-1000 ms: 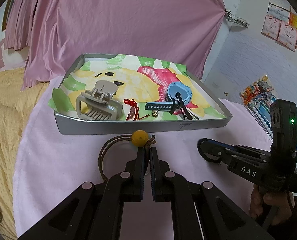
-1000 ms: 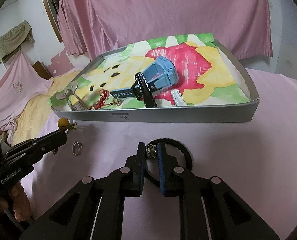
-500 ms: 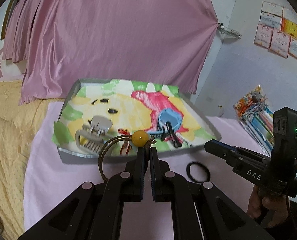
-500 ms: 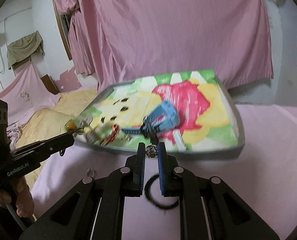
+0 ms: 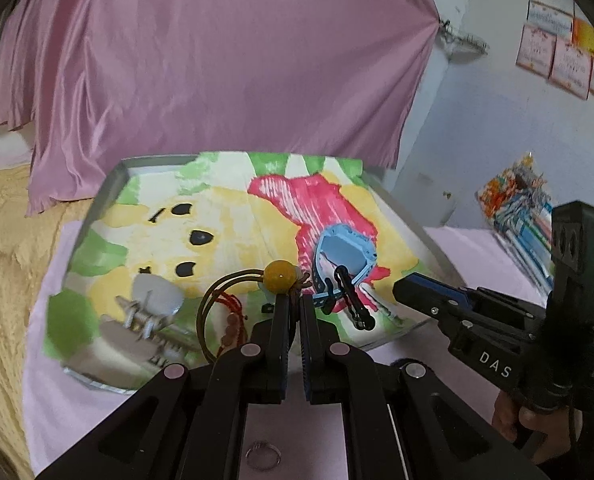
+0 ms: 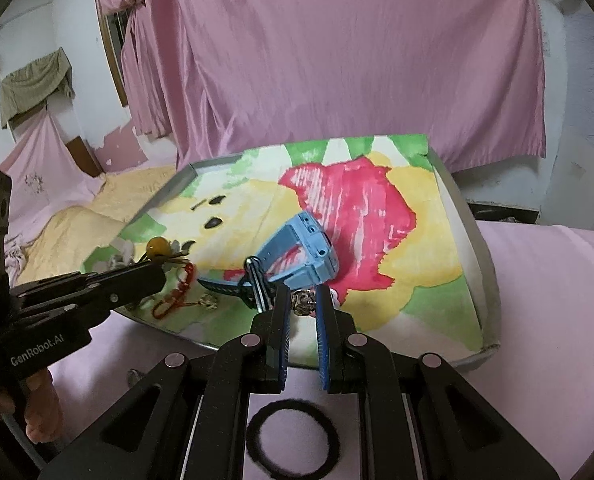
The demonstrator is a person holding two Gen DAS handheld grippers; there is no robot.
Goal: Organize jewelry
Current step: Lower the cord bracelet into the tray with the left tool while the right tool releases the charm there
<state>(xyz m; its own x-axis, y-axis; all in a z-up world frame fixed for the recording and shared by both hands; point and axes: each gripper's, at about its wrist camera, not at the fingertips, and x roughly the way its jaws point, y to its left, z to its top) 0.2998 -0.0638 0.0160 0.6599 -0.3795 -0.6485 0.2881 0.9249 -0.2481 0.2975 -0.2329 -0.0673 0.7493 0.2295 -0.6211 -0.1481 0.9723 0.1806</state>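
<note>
The step in hand appears to be the carry: both grippers hold an item raised over the near edge of the tray point(image 6: 471, 240), which rests on the pink-covered surface point(image 6: 545, 320).

On the left side, the left gripper point(image 5: 294, 300) is closed almost fully on the cord loop of the hair tie with the amber bead point(image 5: 281, 276). The loop hangs to the left of the jaws, above the near-left part of the tray. Directly below it lie the beige claw clip point(image 5: 149, 304) and the red cord bracelet point(image 5: 231, 312).

Toward the middle, the blue watch point(image 6: 301, 256) lies on its side, its strap reaching to the near edge, with a black hair clip point(image 6: 257, 284) across the strap.

On the right, the right gripper point(image 6: 301, 304) is nearly shut on a small silver ornament point(image 6: 301, 304), held just above the tray's near edge beside the watch.

The next move calls for lowering each item onto a bare part of the tray's lining and then releasing. The crowded near edge stands in the way; the far half is free.

A black elastic ring point(image 6: 293, 436) and a small silver ring point(image 5: 263, 456) lie on the surface outside the tray and are yet to be collected.
</note>
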